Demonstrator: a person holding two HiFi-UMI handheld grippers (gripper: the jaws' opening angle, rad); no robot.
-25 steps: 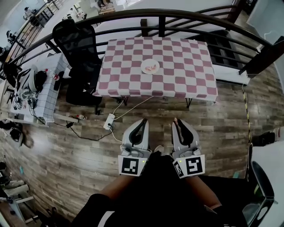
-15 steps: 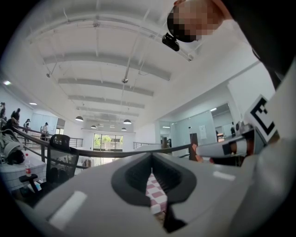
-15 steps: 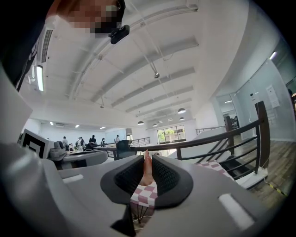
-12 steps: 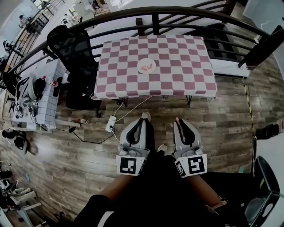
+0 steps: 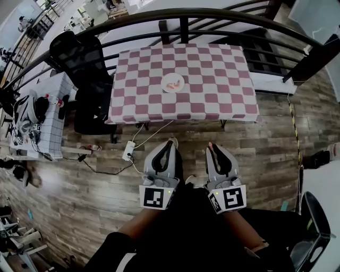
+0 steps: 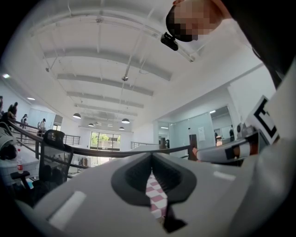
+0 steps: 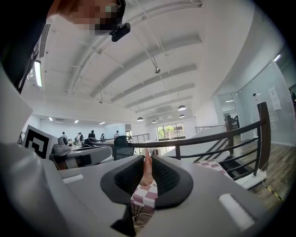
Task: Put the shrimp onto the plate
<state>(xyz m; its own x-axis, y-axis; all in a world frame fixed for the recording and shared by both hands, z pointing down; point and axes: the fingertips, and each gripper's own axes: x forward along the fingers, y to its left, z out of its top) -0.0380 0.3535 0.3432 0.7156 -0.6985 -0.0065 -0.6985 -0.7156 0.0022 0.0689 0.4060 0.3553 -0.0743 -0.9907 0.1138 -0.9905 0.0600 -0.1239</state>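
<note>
Far ahead of me, a white plate [image 5: 173,83] with pink shrimp pieces on it sits on the table with the pink-and-white checked cloth [image 5: 212,90]. Both grippers are held close to my body over the wooden floor, well short of the table. My right gripper [image 5: 211,146] [image 7: 147,172] is shut on a pinkish-orange shrimp [image 7: 147,166] that stands up between its pads; its tip [image 5: 210,144] shows in the head view. My left gripper [image 5: 170,146] [image 6: 152,178] is shut with nothing in it; a sliver of the checked cloth shows through the slit.
A dark curved railing [image 5: 223,16] runs behind the table. A black office chair [image 5: 79,58] stands at the table's left end, beside a cluttered white side table [image 5: 37,119]. A power strip [image 5: 127,151] and cables lie on the floor before the table. Another dark chair [image 5: 313,223] is at lower right.
The head view has drifted a little, so the table and plate sit slightly further left. Both grippers keep the same pose near my body, and the right one still holds the shrimp.
</note>
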